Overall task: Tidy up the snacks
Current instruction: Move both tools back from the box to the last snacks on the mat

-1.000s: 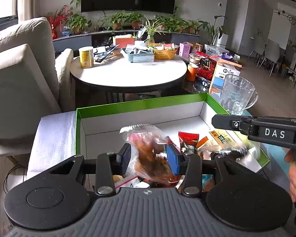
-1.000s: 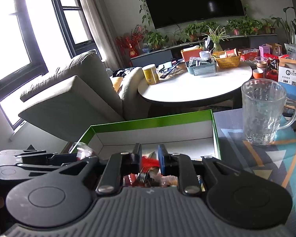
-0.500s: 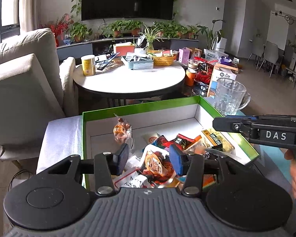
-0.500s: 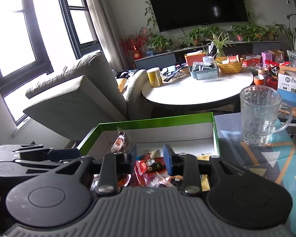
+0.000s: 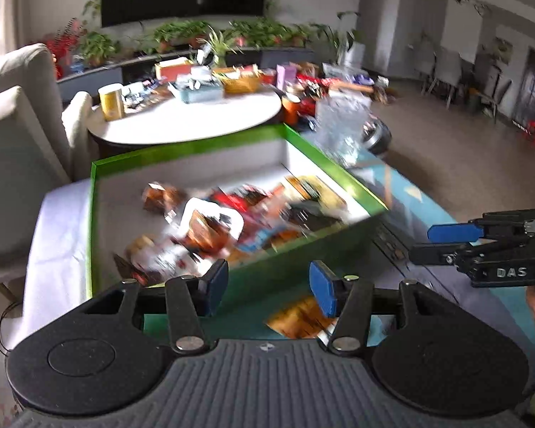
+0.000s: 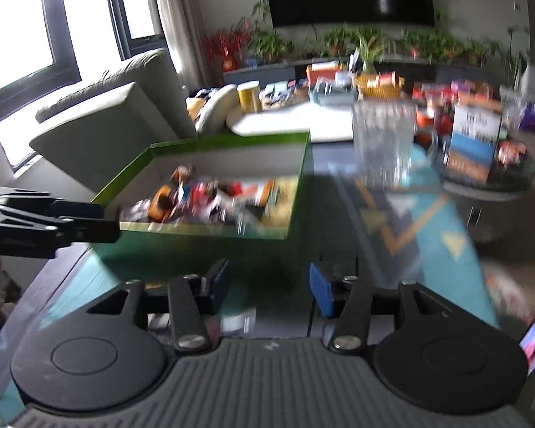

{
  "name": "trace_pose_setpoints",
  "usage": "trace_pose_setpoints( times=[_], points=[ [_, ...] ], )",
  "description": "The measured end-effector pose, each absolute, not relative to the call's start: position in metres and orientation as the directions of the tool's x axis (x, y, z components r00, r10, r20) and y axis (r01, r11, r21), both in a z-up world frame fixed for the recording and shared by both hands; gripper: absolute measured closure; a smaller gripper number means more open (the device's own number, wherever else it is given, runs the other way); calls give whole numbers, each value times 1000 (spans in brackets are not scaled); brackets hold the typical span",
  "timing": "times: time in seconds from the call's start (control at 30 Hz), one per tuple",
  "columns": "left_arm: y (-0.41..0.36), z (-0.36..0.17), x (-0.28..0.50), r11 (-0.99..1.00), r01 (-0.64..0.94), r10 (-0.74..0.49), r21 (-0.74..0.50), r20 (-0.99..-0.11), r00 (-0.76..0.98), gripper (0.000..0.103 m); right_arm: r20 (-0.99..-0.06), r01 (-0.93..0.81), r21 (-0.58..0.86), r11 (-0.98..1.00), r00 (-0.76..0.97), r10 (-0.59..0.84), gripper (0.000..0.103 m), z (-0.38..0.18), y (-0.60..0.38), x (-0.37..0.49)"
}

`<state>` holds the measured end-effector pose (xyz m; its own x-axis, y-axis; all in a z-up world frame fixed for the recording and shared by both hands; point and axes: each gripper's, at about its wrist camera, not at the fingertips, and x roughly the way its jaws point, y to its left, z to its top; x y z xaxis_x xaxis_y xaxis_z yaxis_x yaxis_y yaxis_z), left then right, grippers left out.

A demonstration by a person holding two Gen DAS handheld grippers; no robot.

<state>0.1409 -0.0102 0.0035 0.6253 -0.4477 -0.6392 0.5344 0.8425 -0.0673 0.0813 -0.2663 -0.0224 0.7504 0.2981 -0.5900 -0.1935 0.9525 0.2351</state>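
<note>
A green-rimmed box (image 5: 196,149) holds a blurred heap of snack packets (image 5: 232,221); a clear bag of brown snacks (image 5: 160,194) lies at its back left. My left gripper (image 5: 269,289) hangs in front of the box's near wall, its jaws opening with nothing between them. Below it an orange packet (image 5: 296,317) lies on the table. My right gripper (image 5: 453,239) shows at the right edge. In the right wrist view the box (image 6: 232,139) and snacks (image 6: 203,199) sit ahead to the left. The right gripper (image 6: 267,289) stands open and empty; the left gripper (image 6: 100,217) reaches in from the left.
A glass mug (image 6: 381,142) stands right of the box on the patterned table top. A blue-and-white carton (image 6: 470,142) is further right. Small packets (image 6: 237,322) lie under the right gripper. Behind are a cluttered round white table (image 5: 196,125) and a beige armchair (image 5: 14,142).
The left gripper let go of the clear snack bag, which now lies in the box. Both grippers drew back out of the box toward its near side, and their jaws widened.
</note>
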Motion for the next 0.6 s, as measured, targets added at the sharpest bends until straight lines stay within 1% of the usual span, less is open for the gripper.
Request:
trace_pose_setpoints(
  times=[0.07, 0.2, 0.27, 0.4, 0.47, 0.6],
  points=[
    [-16, -4, 137, 840, 538, -447, -76, -659, 605, 55, -603, -197, 286, 938, 723, 336, 81, -30, -271, 73],
    [-25, -17, 138, 844, 525, -441, -107, -695, 568, 55, -646, -237, 251, 938, 681, 345, 80, -41, -257, 61],
    [-31, -22, 138, 850, 514, -434, -115, -704, 561, 55, -652, -254, 248, 935, 670, 355, 79, -46, -250, 57],
    [-40, -31, 139, 866, 479, -420, -142, -726, 545, 45, -664, -268, 229, 936, 660, 351, 79, -54, -238, 51],
    [-42, -33, 140, 873, 465, -412, -150, -738, 535, 43, -667, -277, 200, 940, 663, 338, 79, -57, -230, 49],
    [-48, -38, 142, 891, 422, -392, -168, -754, 528, 42, -669, -265, 170, 949, 677, 309, 79, -61, -226, 49]
  ],
)
